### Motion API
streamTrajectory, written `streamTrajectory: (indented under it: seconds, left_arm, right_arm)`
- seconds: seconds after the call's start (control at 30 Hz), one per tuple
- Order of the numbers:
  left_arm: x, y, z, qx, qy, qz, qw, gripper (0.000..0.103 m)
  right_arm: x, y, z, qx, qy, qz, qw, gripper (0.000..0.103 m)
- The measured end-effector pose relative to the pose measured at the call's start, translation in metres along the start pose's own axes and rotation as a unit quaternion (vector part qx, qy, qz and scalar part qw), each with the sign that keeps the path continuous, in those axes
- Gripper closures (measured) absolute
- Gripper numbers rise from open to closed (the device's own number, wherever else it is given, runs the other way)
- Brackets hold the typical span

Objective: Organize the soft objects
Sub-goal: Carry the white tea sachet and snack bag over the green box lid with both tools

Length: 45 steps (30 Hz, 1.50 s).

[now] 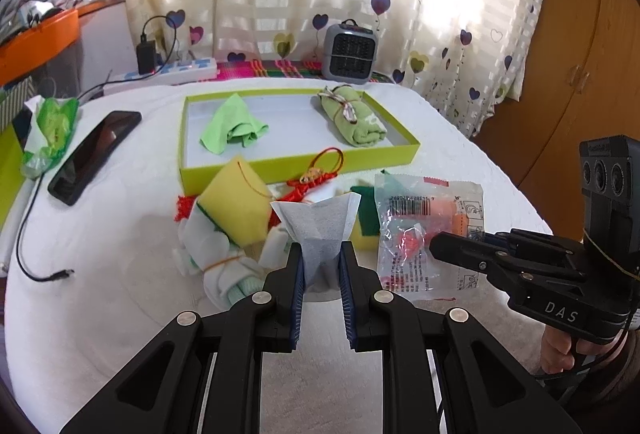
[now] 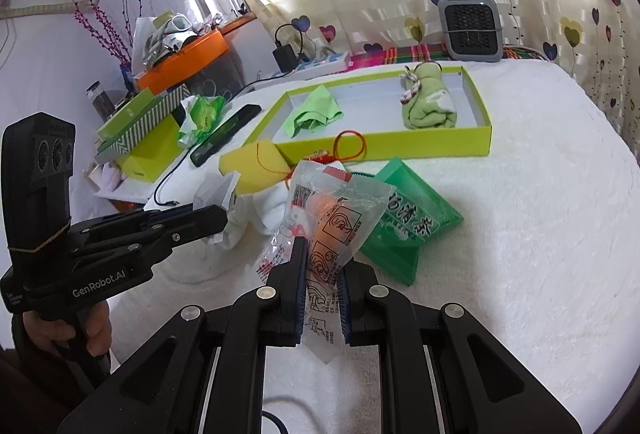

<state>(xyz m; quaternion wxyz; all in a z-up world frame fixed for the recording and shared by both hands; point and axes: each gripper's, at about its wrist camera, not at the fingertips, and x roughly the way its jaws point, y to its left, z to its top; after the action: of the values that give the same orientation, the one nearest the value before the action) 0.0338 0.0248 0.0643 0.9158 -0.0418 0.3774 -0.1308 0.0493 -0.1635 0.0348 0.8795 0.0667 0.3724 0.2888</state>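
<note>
Green tray (image 1: 400,149): crumpled cloth (image 1: 234,125), tied towel roll (image 1: 354,115) (well apart).

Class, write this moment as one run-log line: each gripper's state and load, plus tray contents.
left gripper: shut on white paper pouch | right gripper: shut on clear plastic packet | green tray: green cloth, tied green towel roll

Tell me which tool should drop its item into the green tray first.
Probably the left tool: its white paper pouch hangs almost straight in line with the green tray. The right tool, gripping the clear plastic packet, sits further to the side.
</note>
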Motion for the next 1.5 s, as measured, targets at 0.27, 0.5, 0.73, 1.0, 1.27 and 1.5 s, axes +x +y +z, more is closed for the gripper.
streamTrajectory:
  seconds: [0.27,0.5,0.73,1.0,1.27,1.5]
  left_arm:
    - [0.004,0.004,0.015,0.001,-0.007,0.001,1.0,0.087]
    - [0.01,0.015,0.037,-0.001,-0.016,0.01,0.9998,0.087]
    - [0.021,0.032,0.063,-0.007,-0.017,0.018,0.9997,0.087]
    - [0.042,0.045,0.084,-0.009,-0.01,0.02,0.9997,0.087]
    - [0.07,0.053,0.107,-0.002,0.007,0.023,0.9997,0.087]
    - [0.098,0.056,0.125,0.006,0.026,0.014,0.9995,0.087]
  right_arm:
    - [-0.002,-0.003,0.016,-0.003,-0.011,-0.006,1.0,0.089]
    - [0.005,-0.008,0.034,-0.003,-0.017,-0.013,1.0,0.089]
    - [0.014,-0.016,0.058,-0.003,-0.021,-0.02,1.0,0.089]
    - [0.028,-0.026,0.083,-0.005,-0.016,-0.027,0.999,0.089]
    - [0.045,-0.032,0.112,-0.011,-0.018,-0.039,0.999,0.089]
    - [0.075,-0.041,0.13,-0.012,0.008,-0.043,0.999,0.089]
